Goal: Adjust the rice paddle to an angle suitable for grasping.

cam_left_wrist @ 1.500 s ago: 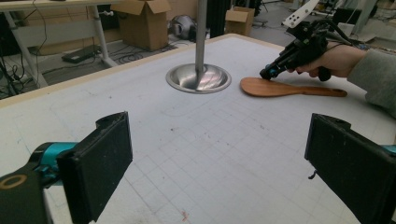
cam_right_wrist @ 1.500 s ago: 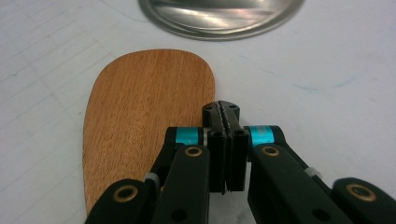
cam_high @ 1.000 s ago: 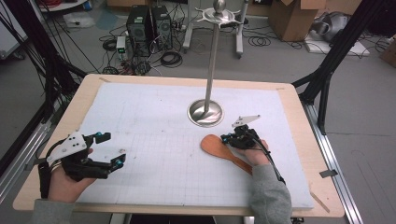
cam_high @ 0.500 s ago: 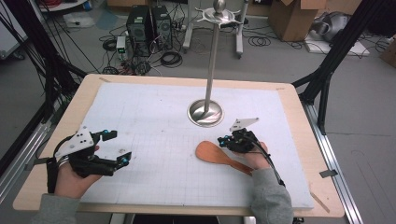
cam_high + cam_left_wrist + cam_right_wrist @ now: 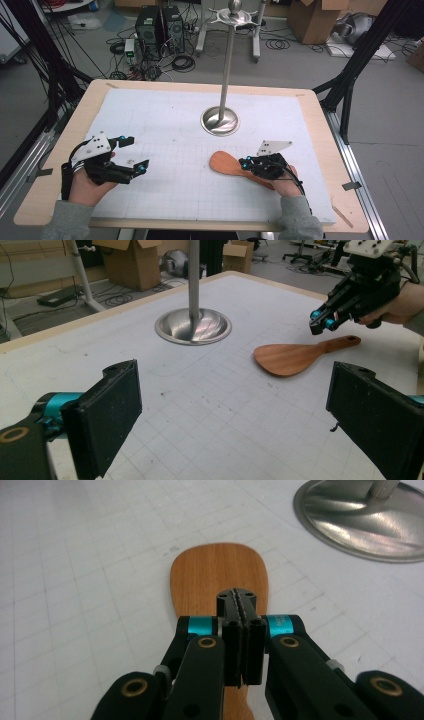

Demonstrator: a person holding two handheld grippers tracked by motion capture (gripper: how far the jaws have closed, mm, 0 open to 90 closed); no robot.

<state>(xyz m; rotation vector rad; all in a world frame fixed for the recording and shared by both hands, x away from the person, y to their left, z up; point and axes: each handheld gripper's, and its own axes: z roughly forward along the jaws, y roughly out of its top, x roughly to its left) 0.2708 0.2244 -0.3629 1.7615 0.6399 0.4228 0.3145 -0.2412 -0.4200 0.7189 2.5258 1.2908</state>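
Hiding spoon handle (image 5: pixel 235 705): closed right tool (image 5: pixel 241 600)

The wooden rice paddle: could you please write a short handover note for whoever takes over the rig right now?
Left tongs: open, nothing between them, hanging over the white mat on its left side.
Right tongs: shut on nothing, tips above the handle of the wooden rice paddle; contact cannot be told.
Paddle: flat on the mat, blade toward the left tongs, just in front of the metal stand.
Done: nothing lifted yet.
Left: probably open the right tongs, grip the handle and raise the paddle, perhaps to the stand's hooks.
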